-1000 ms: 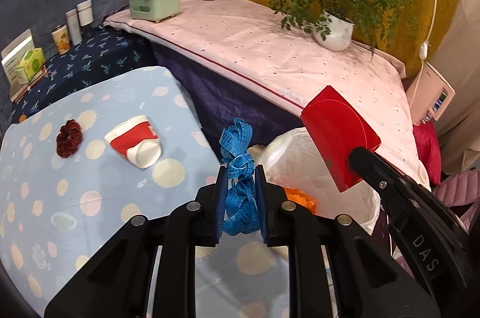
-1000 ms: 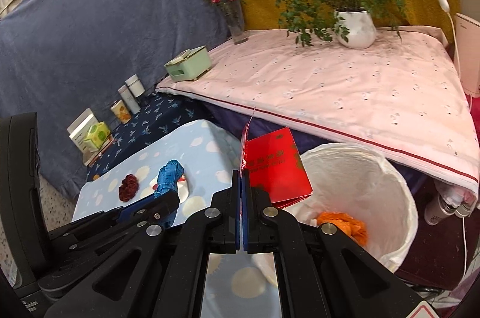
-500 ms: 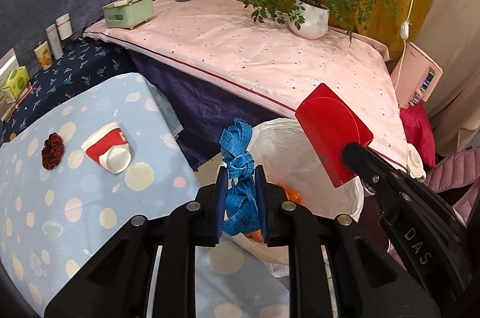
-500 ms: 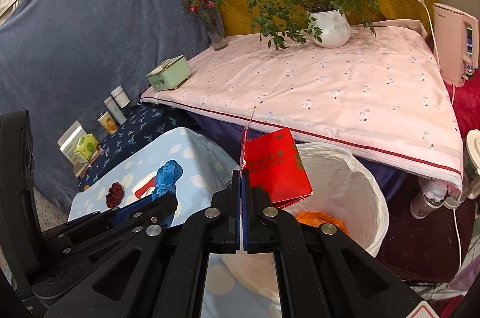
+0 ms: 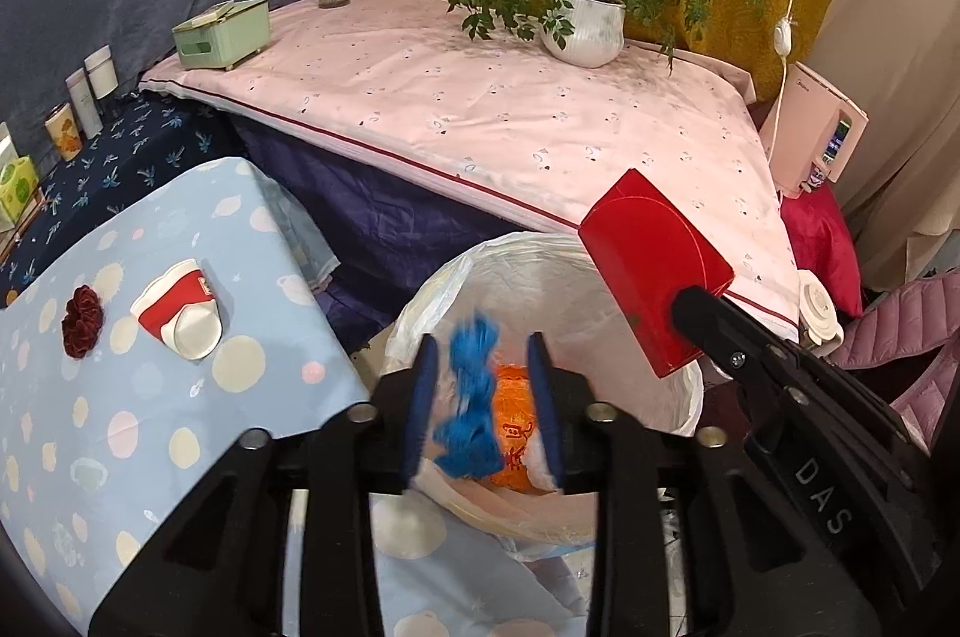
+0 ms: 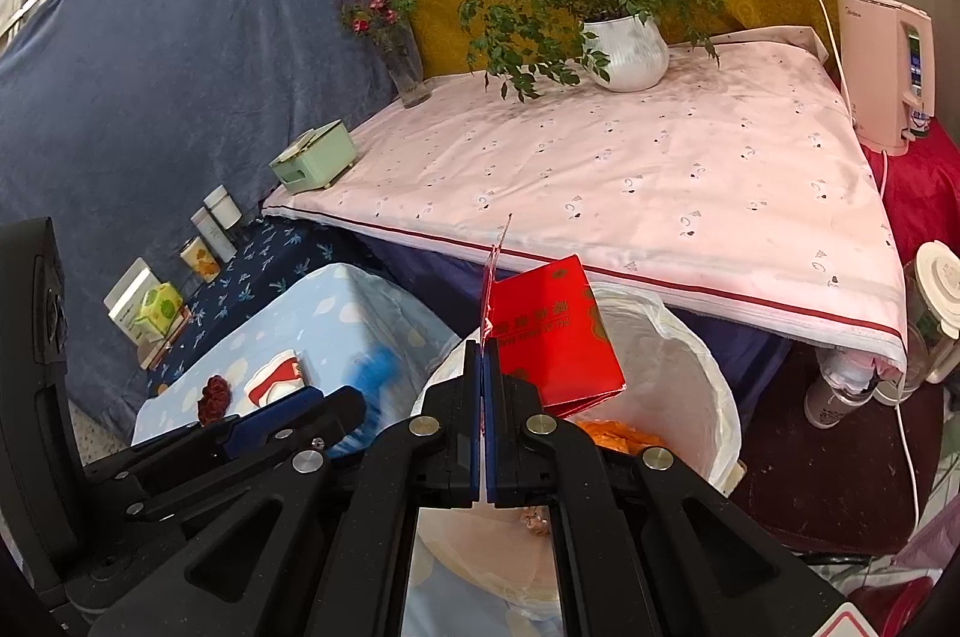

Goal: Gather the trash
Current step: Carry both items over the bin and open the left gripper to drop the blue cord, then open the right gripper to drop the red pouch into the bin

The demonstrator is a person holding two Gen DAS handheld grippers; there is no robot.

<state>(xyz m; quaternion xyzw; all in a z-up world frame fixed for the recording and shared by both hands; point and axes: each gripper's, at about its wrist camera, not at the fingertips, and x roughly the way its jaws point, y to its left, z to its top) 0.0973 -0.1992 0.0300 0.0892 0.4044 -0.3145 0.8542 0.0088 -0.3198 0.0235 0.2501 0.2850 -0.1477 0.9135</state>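
The left tool stands open above the lined bin, just off the desk's near corner, and the blurred blue ribbon hangs loose between its fingers. The right tool pinches the red packet closed, over the bin's rim, nearer for dropping next.

The left gripper has its two fingers spread apart, and they press on nothing; the blue ribbon between them touches neither finger. The right gripper has its fingers pressed together on the edge of a red packet, and it reaches forward on the right side of the left gripper.
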